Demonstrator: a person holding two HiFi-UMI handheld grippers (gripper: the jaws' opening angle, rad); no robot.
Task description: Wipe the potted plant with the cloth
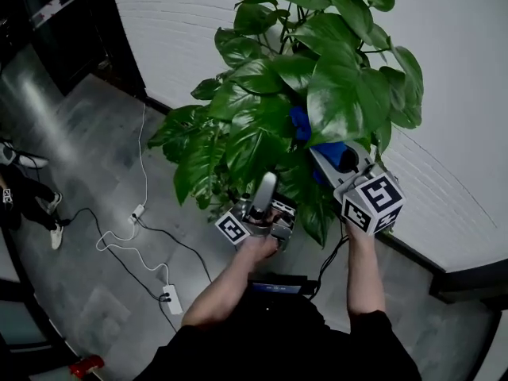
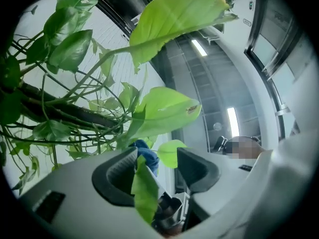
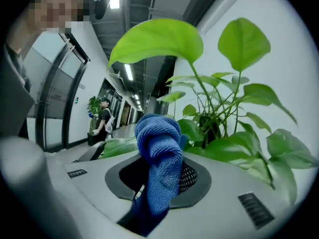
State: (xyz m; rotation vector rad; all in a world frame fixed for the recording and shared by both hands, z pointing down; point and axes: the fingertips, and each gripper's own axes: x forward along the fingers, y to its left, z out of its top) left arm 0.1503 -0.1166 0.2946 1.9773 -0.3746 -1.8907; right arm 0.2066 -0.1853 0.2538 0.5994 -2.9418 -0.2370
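Note:
The potted plant with broad green leaves stands on the floor against a white wall. My left gripper points steeply up into its lower foliage. In the left gripper view that gripper is open, and a small leaf lies between the jaws against the left pad, with a gap on its right. My right gripper reaches level into the leaves at the plant's right side. It is shut on a bunched blue cloth, whose top touches a large leaf. The pot is hidden.
A white cable and a power strip lie on the grey floor at the left. The white wall with a dark baseboard runs close behind the plant. A person's feet show at the far left, and another person stands far down the corridor.

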